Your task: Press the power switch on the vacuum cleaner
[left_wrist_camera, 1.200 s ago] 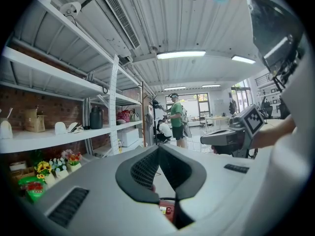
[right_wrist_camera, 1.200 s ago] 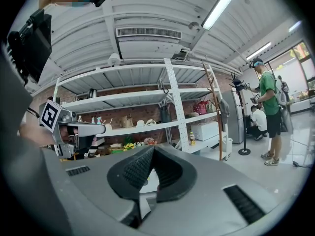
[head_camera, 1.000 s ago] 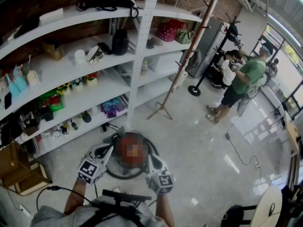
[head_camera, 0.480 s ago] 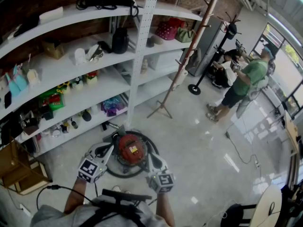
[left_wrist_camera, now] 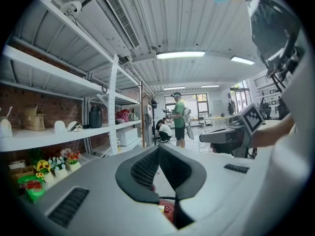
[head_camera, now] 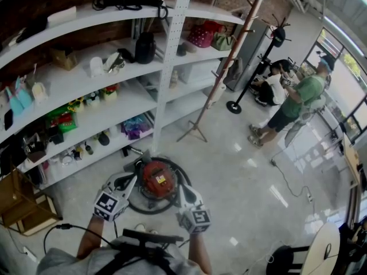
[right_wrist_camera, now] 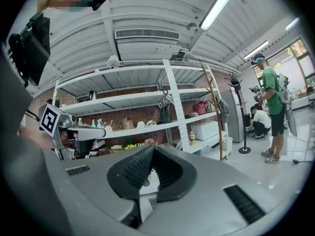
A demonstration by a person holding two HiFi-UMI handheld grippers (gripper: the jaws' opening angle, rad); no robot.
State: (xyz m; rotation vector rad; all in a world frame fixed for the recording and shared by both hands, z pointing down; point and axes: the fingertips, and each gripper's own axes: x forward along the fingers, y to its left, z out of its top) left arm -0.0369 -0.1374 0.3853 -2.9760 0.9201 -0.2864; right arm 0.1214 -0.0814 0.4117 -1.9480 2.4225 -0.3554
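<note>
A red canister vacuum cleaner (head_camera: 157, 178) sits on the floor in front of the shelving, ringed by its black hose (head_camera: 143, 208). In the head view, my left gripper (head_camera: 132, 180) is at its left side. My right gripper (head_camera: 183, 190) is at its right side. Both hang just above it, apart from it. In the left gripper view the left gripper (left_wrist_camera: 158, 147) is shut and empty, with a slice of the red vacuum cleaner (left_wrist_camera: 166, 209) showing low between the jaws. The right gripper (right_wrist_camera: 152, 149) also has its tips together with nothing held. I cannot make out the power switch.
White shelves (head_camera: 123, 105) full of small items run along the left and back. A wooden coat stand (head_camera: 198, 132) and a black stand (head_camera: 234, 107) rise behind the vacuum. Two persons (head_camera: 292, 105) are at the far right, with a cable (head_camera: 289, 188) across the floor. A wooden crate (head_camera: 17, 208) sits at the left.
Both grippers and the vacuum stay nearly where they were. The standing person at the far right has shifted slightly.
</note>
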